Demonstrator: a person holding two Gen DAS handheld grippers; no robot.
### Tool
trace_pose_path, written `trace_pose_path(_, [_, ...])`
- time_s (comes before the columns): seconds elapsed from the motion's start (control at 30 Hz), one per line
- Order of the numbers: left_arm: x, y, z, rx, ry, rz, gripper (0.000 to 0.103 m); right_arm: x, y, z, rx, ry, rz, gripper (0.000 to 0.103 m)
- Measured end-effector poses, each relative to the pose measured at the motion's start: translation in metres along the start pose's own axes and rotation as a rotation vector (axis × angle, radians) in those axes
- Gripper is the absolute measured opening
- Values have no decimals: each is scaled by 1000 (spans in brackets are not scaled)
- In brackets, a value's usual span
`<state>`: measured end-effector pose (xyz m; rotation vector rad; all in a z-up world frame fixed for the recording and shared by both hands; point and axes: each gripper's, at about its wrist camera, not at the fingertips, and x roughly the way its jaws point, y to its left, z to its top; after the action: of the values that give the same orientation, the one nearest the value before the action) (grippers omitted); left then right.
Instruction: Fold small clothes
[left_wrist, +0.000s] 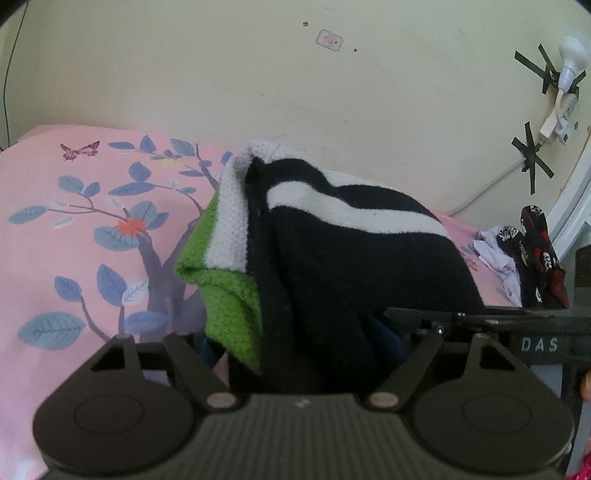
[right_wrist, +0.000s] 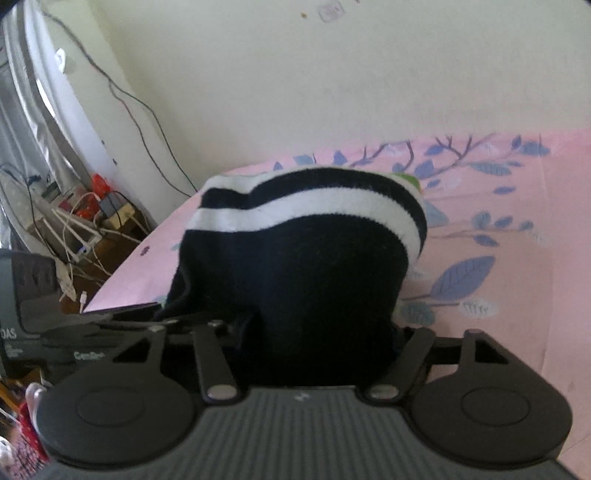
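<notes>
On the left wrist view, the pink floral bedsheet (left_wrist: 74, 229) is spreading from nine o'clock toward the centre. The knitted garment (left_wrist: 332, 258), black with a white stripe and green and white parts on its left, is rising at twelve o'clock from the left gripper (left_wrist: 310, 354), bunching right over the spot where the fingers meet. The cloth is hiding the fingertips, so I cannot tell whether they are pinching it. At three o'clock a heap of printed clothes (left_wrist: 532, 258) is lying near the bed's edge.

On the right wrist view, tangled cables (right_wrist: 85, 229) are sitting at nine o'clock. The same garment is standing at twelve o'clock from the right gripper (right_wrist: 314, 350), covering its fingers too; their grip cannot be told.
</notes>
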<state>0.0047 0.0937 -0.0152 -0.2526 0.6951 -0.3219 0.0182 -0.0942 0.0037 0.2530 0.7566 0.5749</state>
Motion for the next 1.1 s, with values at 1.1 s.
trace_pose_path(1.1, [-81,61,96,-203,-298,298,65,68,95,116,-146,-189,227,54])
